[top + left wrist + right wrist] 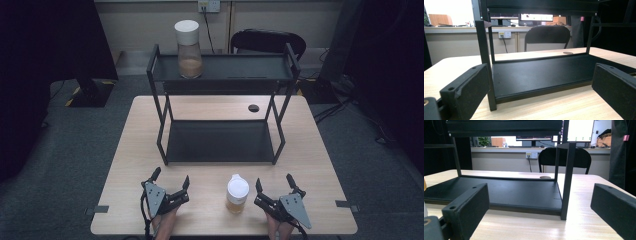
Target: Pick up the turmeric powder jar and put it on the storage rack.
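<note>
While on the table (310, 150), black rack (220, 142) beyond white-lidded jar (237, 193).

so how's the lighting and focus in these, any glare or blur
High view: dim, edges falling to black, table evenly lit. Left gripper view: near jaws soft, window top left blown out white. Right gripper view: bright screen overexposed, glare patch on the tabletop beside the black rack.
</note>
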Motion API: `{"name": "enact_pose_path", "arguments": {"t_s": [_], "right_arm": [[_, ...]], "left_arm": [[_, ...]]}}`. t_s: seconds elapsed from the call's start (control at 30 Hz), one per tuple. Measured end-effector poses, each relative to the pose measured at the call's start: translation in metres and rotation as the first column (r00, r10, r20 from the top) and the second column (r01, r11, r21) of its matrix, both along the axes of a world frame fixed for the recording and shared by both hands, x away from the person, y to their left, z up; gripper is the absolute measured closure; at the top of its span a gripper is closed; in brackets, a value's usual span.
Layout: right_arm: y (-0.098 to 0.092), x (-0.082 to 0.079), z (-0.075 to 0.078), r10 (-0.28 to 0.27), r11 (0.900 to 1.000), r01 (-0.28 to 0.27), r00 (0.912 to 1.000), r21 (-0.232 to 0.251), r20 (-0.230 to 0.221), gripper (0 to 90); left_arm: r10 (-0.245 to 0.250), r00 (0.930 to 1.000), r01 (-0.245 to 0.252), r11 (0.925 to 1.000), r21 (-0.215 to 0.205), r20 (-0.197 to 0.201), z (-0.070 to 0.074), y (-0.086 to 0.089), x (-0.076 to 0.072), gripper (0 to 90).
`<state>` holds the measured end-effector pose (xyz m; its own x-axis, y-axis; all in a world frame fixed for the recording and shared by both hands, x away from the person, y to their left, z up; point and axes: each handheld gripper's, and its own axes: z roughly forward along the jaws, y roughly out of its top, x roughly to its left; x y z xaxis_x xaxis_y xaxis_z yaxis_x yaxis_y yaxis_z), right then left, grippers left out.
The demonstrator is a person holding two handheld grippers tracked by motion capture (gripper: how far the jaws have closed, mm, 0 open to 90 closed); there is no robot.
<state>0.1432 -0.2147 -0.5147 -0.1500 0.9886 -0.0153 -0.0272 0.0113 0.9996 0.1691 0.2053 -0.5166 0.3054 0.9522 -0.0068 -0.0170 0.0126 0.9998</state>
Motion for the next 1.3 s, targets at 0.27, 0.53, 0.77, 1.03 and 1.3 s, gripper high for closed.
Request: {"name": "enact_pose_path", "arguments": {"t_s": [0.27,0.53,0.77,1.03,1.3], "right_arm": [[0.001,-0.009,0.015,-0.004,1.0,0.004,1.0,0.001,-0.003,0.7],[0.0,-0.025,0.038,0.013,1.0,-0.013,0.9999,0.014,0.002,0.4],[0.008,-0.034,0.049,0.049,0.999,-0.049,0.9986,0.013,0.022,0.4],[0.02,-0.045,0.055,0.097,0.995,-0.097,0.9944,0.01,0.041,1.5],[0.037,-0.053,0.053,0.137,0.991,-0.137,0.9897,0.003,0.041,3.8]], "left_arm": [[0.005,1.0,-0.005,1.0,-0.001,0.0,0.0,-0.001,0.0,0.9],[0.009,1.0,-0.009,1.0,-0.001,0.0,0.0,-0.001,-0.001,0.9],[0.009,1.0,-0.009,1.0,-0.001,0.0,0.0,-0.001,-0.001,1.0],[0.01,1.0,-0.01,1.0,-0.002,0.0,0.0,-0.001,-0.001,1.0],[0.009,1.0,-0.009,1.0,-0.002,0.001,0.0,-0.001,-0.001,1.0]]}}
